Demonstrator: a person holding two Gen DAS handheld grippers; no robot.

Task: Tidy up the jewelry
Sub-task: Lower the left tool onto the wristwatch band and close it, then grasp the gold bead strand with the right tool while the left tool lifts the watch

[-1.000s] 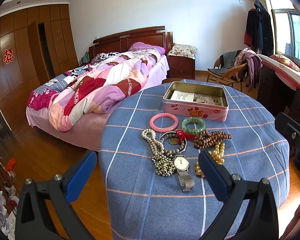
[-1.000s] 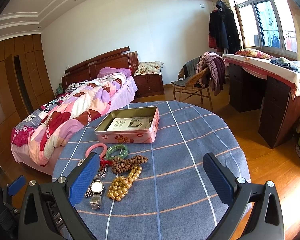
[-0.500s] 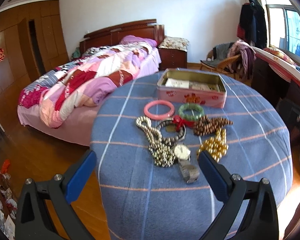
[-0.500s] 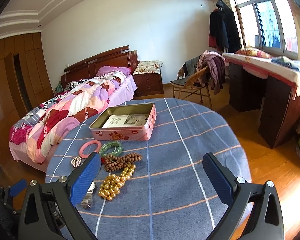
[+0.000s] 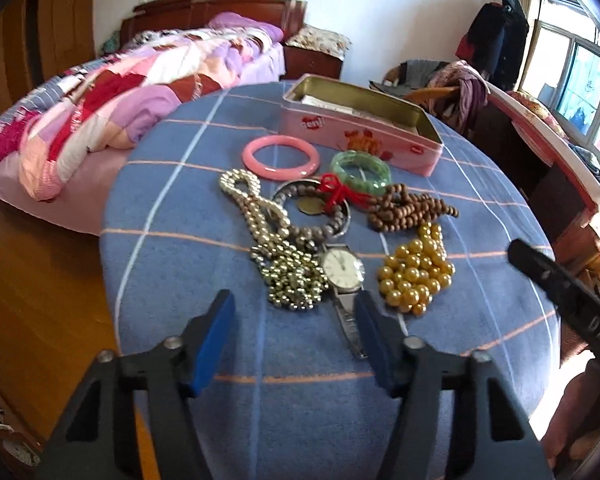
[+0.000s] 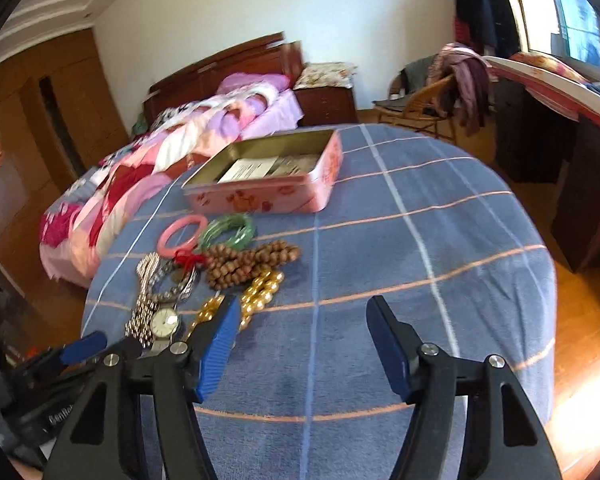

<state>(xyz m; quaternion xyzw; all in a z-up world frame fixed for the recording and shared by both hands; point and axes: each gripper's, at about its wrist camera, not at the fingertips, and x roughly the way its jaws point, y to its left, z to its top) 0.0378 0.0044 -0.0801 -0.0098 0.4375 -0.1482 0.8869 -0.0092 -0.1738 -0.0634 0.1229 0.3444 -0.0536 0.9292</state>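
Observation:
Jewelry lies in a pile on a round table with a blue plaid cloth (image 5: 188, 264): a pink bangle (image 5: 280, 157), a green bangle (image 5: 360, 172), silver bead strands (image 5: 268, 236), a brown bead string (image 5: 404, 210), gold beads (image 5: 414, 272) and a wristwatch (image 5: 342, 270). An open pink tin (image 5: 364, 128) with papers inside stands behind them. My left gripper (image 5: 296, 332) is open and empty, low over the table just in front of the watch strap. My right gripper (image 6: 304, 340) is open and empty, to the right of the pile (image 6: 220, 276).
A bed (image 5: 140, 84) with a patchwork quilt stands behind the table on the left. A wicker chair with clothes (image 6: 444, 96) and a dark desk (image 6: 560, 128) stand on the right. The tin also shows in the right wrist view (image 6: 268, 176). The floor is wood.
Both grippers have moved down and forward toward the jewelry. Their jaws have narrowed but stay open. The left one now sits right at the watch.

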